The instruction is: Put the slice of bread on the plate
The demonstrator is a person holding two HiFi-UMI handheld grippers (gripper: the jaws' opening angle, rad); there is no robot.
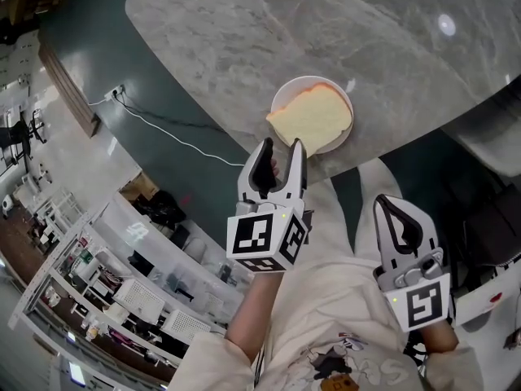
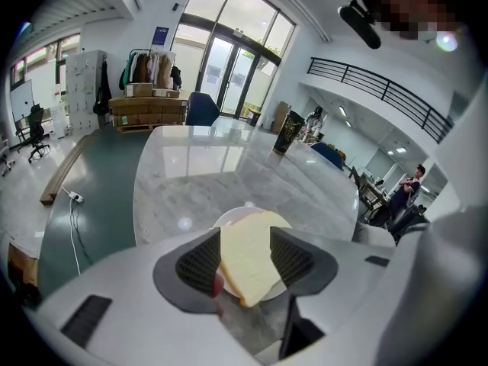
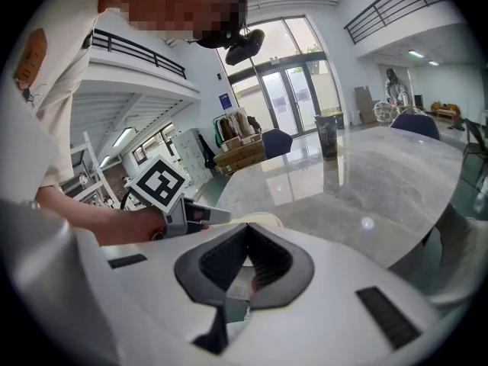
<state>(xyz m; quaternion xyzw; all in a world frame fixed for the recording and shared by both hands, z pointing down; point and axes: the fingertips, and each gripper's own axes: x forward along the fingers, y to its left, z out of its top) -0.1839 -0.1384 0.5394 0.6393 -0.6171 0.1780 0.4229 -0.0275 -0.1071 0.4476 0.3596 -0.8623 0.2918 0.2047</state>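
Letting go looks like the step in hand: the left claw (image 1: 282, 146) is spread wide, and the bread (image 1: 312, 118) lies flat on the plate (image 1: 286, 94) just ahead of its tips. In the left gripper view the slice shows in the gap between the two pads. They do not appear to squeeze it, though whether one pad brushes its near edge cannot be told. The plate sits on the desk (image 1: 244, 39) directly beyond the claw, close to the desk's near edge, and one corner of the slice hangs over the rim on the side facing the claw. The right claw (image 1: 389, 205) is held back, well short of the desk and off to the side of the left one, with its jaws pressed together on nothing. The task seems all but done. The next move calls for drawing the left claw straight back along its own line with the jaws kept wide. That way neither pad catches the overhanging corner and drags the slice off the plate.
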